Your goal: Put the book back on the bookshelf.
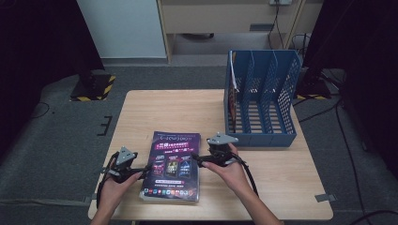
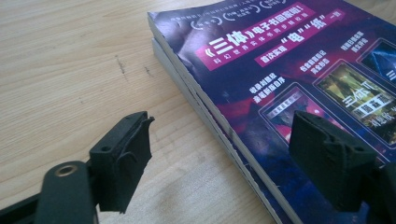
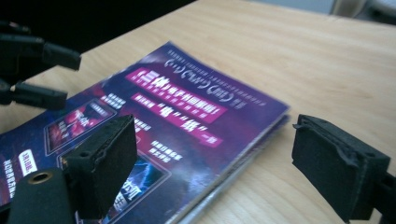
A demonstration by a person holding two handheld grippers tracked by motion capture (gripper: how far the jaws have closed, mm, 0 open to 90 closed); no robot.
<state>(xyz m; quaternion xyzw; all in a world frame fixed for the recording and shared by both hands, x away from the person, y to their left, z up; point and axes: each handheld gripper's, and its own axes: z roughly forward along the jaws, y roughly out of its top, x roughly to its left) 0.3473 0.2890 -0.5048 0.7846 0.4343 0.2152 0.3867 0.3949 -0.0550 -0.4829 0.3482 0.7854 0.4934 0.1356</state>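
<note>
- Left gripper [image 1: 141, 169]: at the left edge of the stack of magazines [image 1: 172, 165]. Jaws stand apart, 1 over bare wood and 1 over the purple cover, the stack's edge between them, pads not pressing.
- Stack of magazines: lies flat near the front edge of the table [image 1: 150, 108], between the 2 grippers; at least 2 copies, top cover purple with pink banners.
- Right gripper [image 1: 199, 161]: at the stack's right edge. Jaws wide, astride the right edge, holding nothing.
- Blue file rack [image 1: 263, 101]: upright on the table's far right, well apart from the stack; 1 thin item stands in its leftmost slot.
- Risk: a pinch may catch only the top copy, so the lower one slides off or the cover creases. Cause: thin, glossy, loosely stacked copies.
- Risk: uneven lift from the 2 sides may fan the stack.
- Surface: pale wood table, lightly scuffed.
- Room: grey carpet, trailing cables, dark curtains at both sides, hazard-striped stand base at far left.
</note>
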